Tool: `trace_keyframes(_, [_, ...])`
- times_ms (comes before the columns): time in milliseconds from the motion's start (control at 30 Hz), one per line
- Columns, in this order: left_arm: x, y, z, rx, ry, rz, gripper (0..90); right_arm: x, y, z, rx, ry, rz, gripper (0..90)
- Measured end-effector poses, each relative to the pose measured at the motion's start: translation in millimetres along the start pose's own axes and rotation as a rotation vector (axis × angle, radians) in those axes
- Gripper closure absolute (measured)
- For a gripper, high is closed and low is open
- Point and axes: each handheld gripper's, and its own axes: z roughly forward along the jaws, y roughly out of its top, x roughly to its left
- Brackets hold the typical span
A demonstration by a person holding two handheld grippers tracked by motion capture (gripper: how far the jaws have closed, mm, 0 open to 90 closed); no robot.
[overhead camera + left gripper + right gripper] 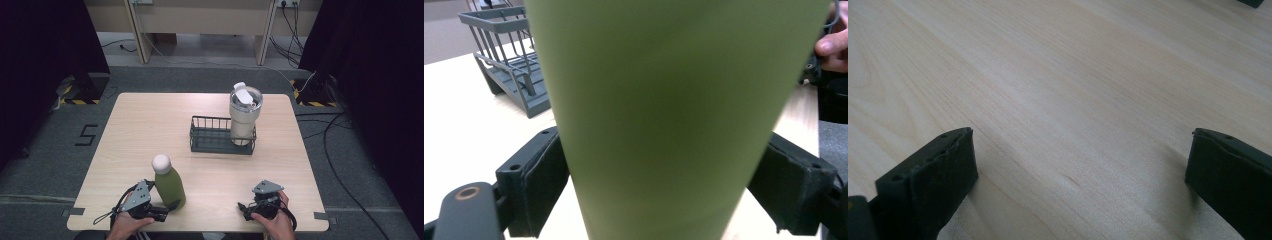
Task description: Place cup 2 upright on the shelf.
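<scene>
Green and matte, the bottle [170,186] stands upright near the front edge of the pale wooden table [125,130], topped by a round white cap [161,162], and the left gripper [159,212] has it low on the body. In the left gripper view the green wall [674,115] fills the space between the two black jaws, whose pads [541,187] sit against its sides, so the jaws look closed on the bottle rather than merely flanking it, though how firm the squeeze is cannot be told. The right gripper [245,209] rests on the table by the person's right hand [277,222], well apart from the bottle; in its own view its jaws stand wide apart over bare wood grain [1073,100] with nothing between them. Farther back, past the middle of the table, a dark wire rack [215,136] holds a pale tumbler [243,117] with a flip lid, standing in its right-hand end, while the left part of the rack is free. The step in hand reads as the grasp itself: the bottle is seized but has not left the table. A likely next move is a straight lift, then a carry forward and to the right toward the rack's free side. That calls for keeping the bottle upright, since the low hold leaves a tall, top-heavy length above the jaws that could tip, and for clearing the rack's rail without nudging the tumbler.
</scene>
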Motion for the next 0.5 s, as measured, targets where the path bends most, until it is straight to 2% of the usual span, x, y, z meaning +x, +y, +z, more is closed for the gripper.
trace_keyframes(333, [0.6,-0.5,8.1,0.0,0.013,0.006,14.9,0.0,0.0,0.0,0.0,0.0,0.0,0.5])
trace_keyframes(500, [2.3,-0.3,10.5,-0.007,0.0,-0.007,15.0,0.0,0.0,0.0,0.0,0.0,0.0,0.5])
